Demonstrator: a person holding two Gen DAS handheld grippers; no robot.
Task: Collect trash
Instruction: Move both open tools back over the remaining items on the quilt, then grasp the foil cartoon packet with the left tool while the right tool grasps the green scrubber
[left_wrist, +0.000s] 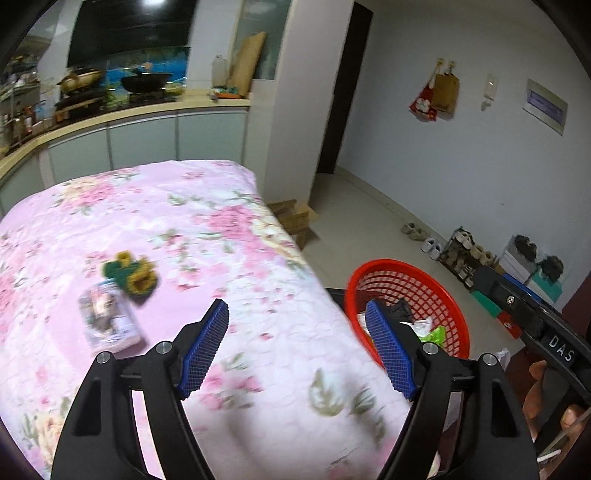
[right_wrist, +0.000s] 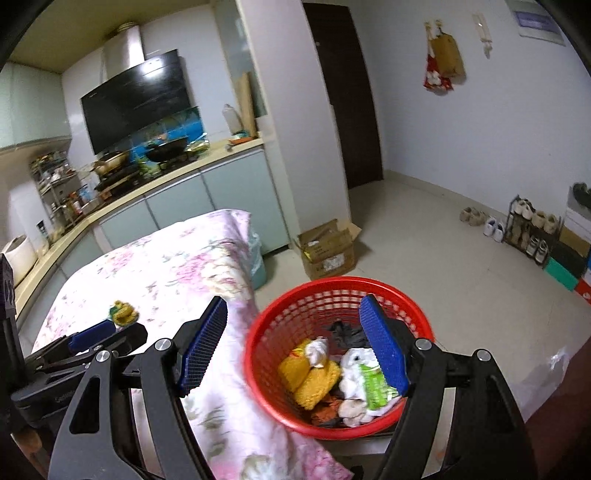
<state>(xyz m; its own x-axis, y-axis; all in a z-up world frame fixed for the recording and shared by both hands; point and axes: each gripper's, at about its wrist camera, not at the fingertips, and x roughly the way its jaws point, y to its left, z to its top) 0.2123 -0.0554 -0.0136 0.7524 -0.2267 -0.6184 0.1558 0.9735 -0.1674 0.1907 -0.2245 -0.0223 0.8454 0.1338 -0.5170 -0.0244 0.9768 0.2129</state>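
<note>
Where pink cloth (left_wrist: 177, 229) spreads: one packet (left_wrist: 109, 321), one red basket (right_wrist: 258, 354).

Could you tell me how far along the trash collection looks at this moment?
Mostly done: the red basket already holds wrappers and crumpled paper. Nothing is in hand; the left tool and right tool are open and empty. A packet and a sunflower piece remain on the floral cloth.

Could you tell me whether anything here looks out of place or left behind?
Yes: a small packet and a yellow-green knitted item lie loose on the floral cloth, outside the red basket.
</note>
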